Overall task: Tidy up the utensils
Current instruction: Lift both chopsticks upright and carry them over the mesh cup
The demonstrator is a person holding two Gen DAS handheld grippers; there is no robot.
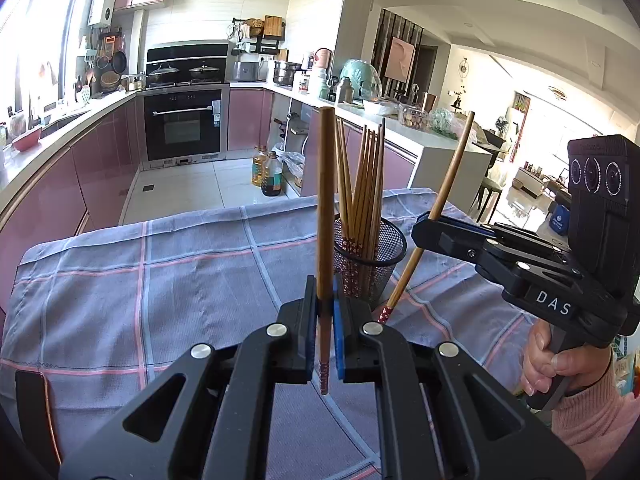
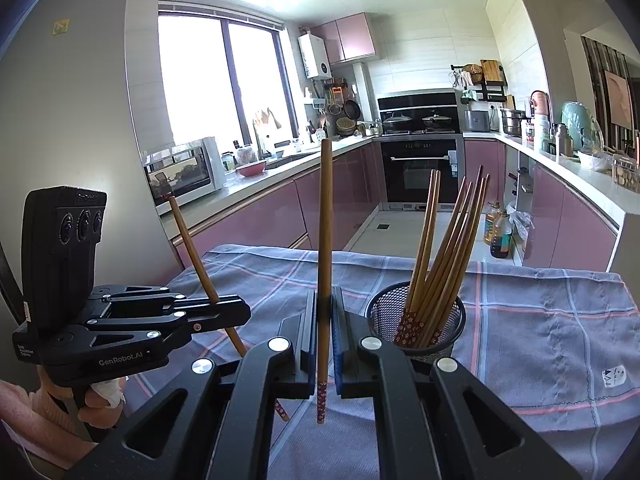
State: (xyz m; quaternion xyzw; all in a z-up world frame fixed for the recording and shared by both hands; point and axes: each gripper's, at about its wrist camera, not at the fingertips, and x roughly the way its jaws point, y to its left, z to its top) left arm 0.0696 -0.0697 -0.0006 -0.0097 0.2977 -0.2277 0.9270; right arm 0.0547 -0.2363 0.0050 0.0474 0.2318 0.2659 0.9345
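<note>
The left hand-held gripper (image 1: pixel 324 320) is clamped on one wooden chopstick (image 1: pixel 325 216), held upright with its patterned tip pointing down, above the worktop (image 1: pixel 140 280) and its checked cloth (image 1: pixel 180 264). The right hand-held gripper (image 2: pixel 325 340) is likewise clamped on a second chopstick (image 2: pixel 325 240) (upright in its own view, tilted in the left wrist view). A black mesh holder (image 2: pixel 416 320) stands on the cloth just beside and between the two grippers, already containing a bundle of chopsticks (image 2: pixel 444 248) leaning in different directions.
</note>
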